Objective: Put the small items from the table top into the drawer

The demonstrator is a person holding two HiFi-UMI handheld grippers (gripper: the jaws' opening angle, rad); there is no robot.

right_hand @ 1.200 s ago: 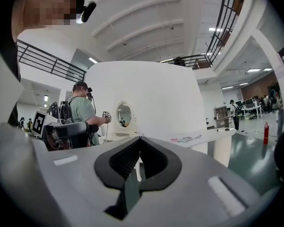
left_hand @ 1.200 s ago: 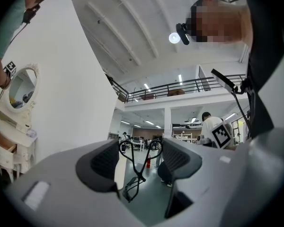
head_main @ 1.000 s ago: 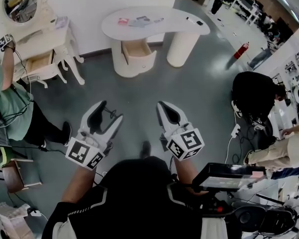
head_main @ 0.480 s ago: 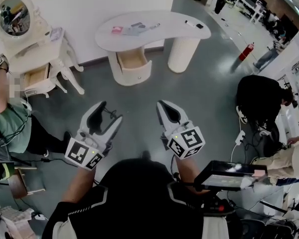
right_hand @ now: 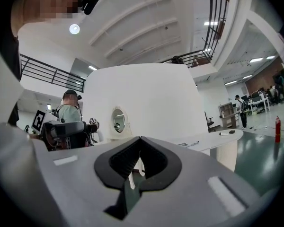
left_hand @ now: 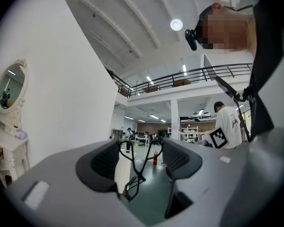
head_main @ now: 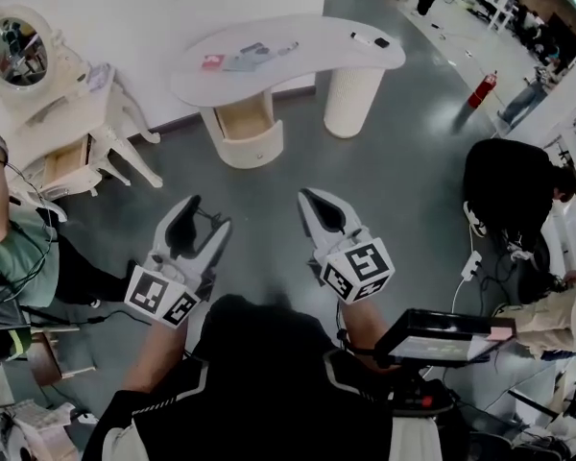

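Observation:
A curved white table (head_main: 317,41) stands ahead, across the grey floor. On it lie a red item (head_main: 211,62), grey items (head_main: 245,58), a pen (head_main: 286,48), a marker (head_main: 362,37) and a small black item (head_main: 382,42). Its drawer (head_main: 242,115) is pulled open below the left end. My left gripper (head_main: 211,214) (left_hand: 141,148) is held level, far short of the table. Its jaws stand wide, shut on a thin black wire thing (head_main: 212,223) (left_hand: 137,167) whose loops touch both pads. My right gripper (head_main: 312,200) (right_hand: 138,141) is shut, with nothing in it.
A white dressing table with an oval mirror (head_main: 17,51) and an open drawer (head_main: 65,159) stands at the left. A person in green (head_main: 10,248) is beside it. A person in black (head_main: 509,185) bends at the right, near a red fire extinguisher (head_main: 477,91).
The curved table and its drawer have come nearer and shifted left in the head view. Both grippers keep their pose and jaw spread, and the wire thing stays between the left jaws.

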